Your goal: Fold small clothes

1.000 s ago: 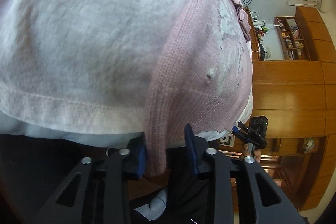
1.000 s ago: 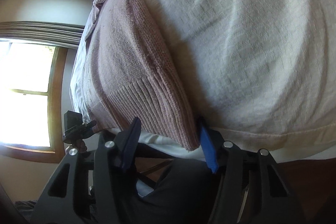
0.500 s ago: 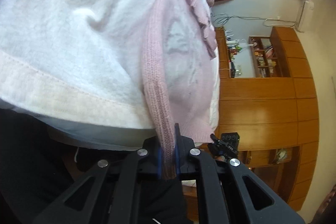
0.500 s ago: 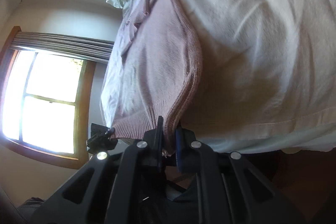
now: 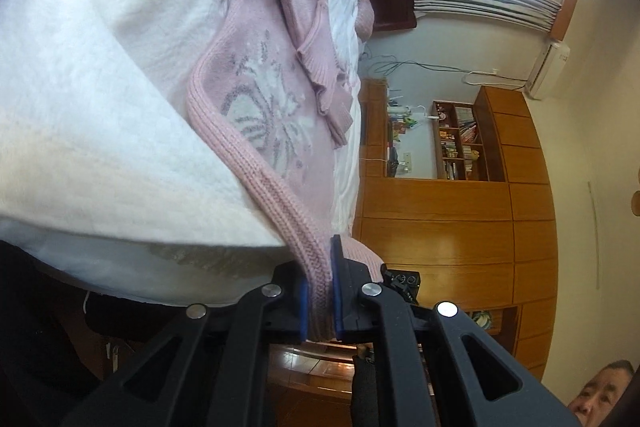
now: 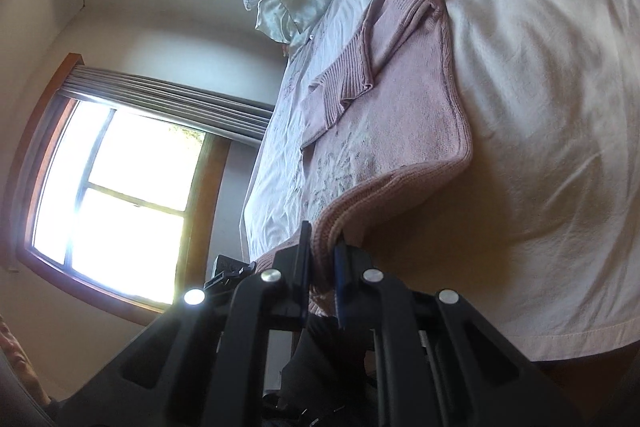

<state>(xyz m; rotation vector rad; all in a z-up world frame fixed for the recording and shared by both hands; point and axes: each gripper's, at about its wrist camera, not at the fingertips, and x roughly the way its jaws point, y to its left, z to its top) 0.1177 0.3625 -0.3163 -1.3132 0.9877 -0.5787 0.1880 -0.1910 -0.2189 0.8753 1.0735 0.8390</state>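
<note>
We see daylight blowing out the windows [image 6: 108, 203] left of the right claw, the bedcover [image 6: 540, 115] shaded near it, and fisheye bending with dark corners.

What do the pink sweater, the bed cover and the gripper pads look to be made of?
Pink sweater: soft knit yarn, probably wool or acrylic; ribbed hem, visible stitches, fuzzy matte face with a pale woven-in pattern. Bed cover: cream woven cloth, likely cotton; matte, creased, stitched hem. Pads: blue, smooth, possibly rubber or plastic, on black jaws; the exact material is unclear.
</note>
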